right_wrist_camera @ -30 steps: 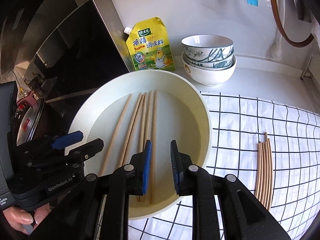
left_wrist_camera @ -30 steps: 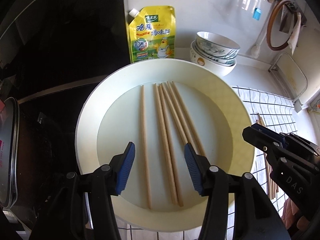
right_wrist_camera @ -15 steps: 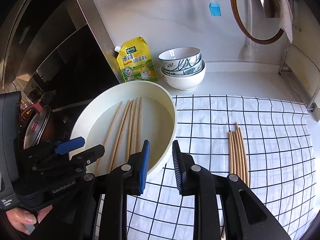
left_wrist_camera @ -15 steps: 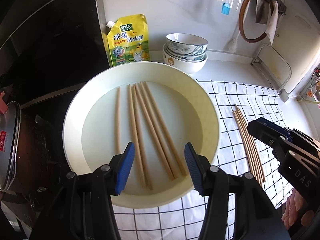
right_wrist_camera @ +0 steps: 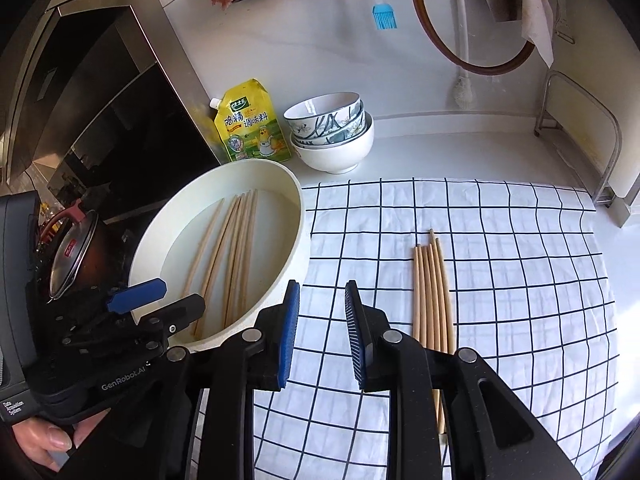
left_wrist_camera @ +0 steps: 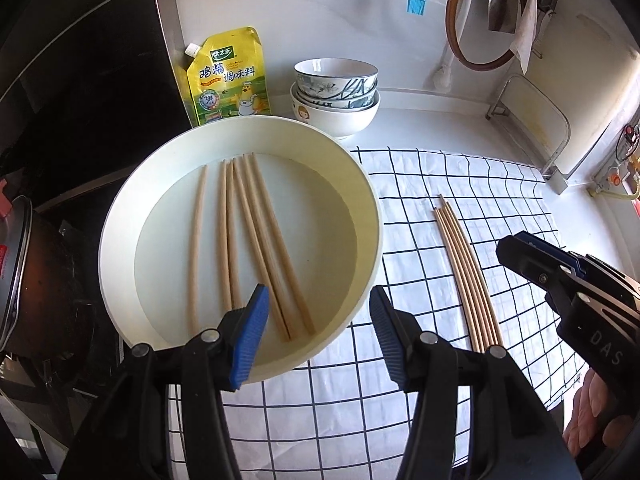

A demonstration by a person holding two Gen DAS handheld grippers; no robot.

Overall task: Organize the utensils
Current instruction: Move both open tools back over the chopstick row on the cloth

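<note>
Several wooden chopsticks lie in a round white dish on the left. A second bundle of chopsticks lies side by side on the black-and-white checked cloth. My left gripper hangs open over the dish's near rim, with nothing between its blue pads. My right gripper hovers above the cloth between the dish and the bundle; its jaws stand a narrow gap apart and hold nothing. Each gripper also shows in the other's view: the right gripper and the left gripper.
A yellow seasoning pouch and stacked bowls stand behind the dish against the wall. A dark stove with a lidded pot is at the left. A blue brush, a round wooden board and a rack are at the back right.
Both grippers have drawn back and to the right. The right gripper has left the dish and now sits over the cloth, its jaws slightly wider. The bundle on the cloth has come fully into view.
</note>
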